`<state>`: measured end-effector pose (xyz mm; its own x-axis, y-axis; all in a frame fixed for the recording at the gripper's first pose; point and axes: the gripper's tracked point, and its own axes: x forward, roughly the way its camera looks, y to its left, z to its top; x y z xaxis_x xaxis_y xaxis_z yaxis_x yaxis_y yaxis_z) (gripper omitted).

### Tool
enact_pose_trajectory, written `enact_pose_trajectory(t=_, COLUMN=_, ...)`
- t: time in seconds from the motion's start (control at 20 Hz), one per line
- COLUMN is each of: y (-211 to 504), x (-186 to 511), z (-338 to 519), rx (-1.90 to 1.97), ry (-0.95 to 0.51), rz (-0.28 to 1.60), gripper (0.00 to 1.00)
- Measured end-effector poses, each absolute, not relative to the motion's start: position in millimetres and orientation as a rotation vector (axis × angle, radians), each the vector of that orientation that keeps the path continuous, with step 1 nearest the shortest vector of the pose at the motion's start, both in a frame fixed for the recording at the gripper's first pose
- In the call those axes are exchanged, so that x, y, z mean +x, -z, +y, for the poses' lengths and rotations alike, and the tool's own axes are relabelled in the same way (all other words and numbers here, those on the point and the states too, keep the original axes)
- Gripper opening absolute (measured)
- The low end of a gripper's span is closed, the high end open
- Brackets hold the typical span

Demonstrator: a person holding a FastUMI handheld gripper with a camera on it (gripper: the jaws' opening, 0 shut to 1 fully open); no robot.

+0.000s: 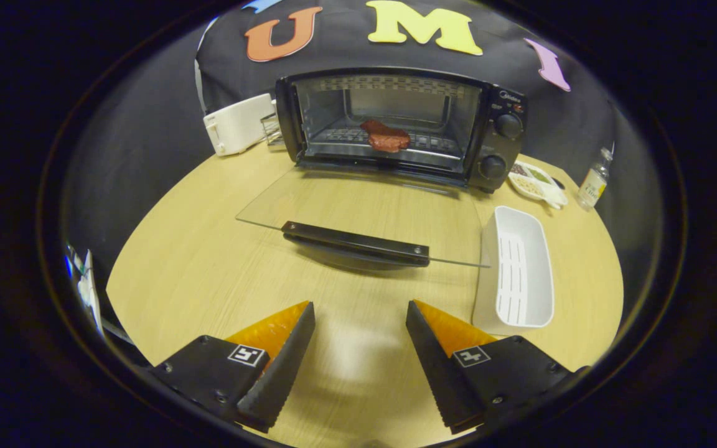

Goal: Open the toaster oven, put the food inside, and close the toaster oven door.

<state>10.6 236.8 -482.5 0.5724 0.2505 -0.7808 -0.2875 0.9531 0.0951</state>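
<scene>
A wood table (196, 261) carried a black toaster oven (399, 124), its glass door (365, 211) dropped flat w/ the handle (355, 242) toward the gripper (360, 320). A white tray (520, 267) sat right of the door. The gripper hung above the tabletop, 2 fingers spread, holding nothing. The red food (386, 135) lay on the oven rack inside.
</scene>
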Motion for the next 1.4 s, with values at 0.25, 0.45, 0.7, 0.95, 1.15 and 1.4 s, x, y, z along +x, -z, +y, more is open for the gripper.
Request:
enact_pose_trajectory(t=0.25, y=497.1, x=25.9, z=237.7, rx=-0.041, ry=-0.285, rz=0.924, gripper=0.95)
enact_pose_trajectory(t=0.45, y=497.9, x=40.0, z=242.6, rx=-0.040, ry=-0.281, rz=0.908, gripper=0.95)
enact_pose_trajectory(t=0.7, y=492.9, x=45.8, z=245.8, rx=-0.031, ry=-0.274, rz=0.907, gripper=0.95)
enact_pose_trajectory(t=0.95, y=475.6, x=52.5, z=242.4, rx=-0.022, ry=-0.264, rz=0.903, gripper=0.95)
enact_pose_trajectory(t=1.15, y=447.9, x=57.7, z=244.3, rx=-0.017, ry=-0.274, rz=0.879, gripper=0.95)
enact_pose_trajectory(t=1.4, y=411.7, x=77.9, z=243.9, rx=0.005, ry=-0.266, rz=0.836, gripper=0.95)
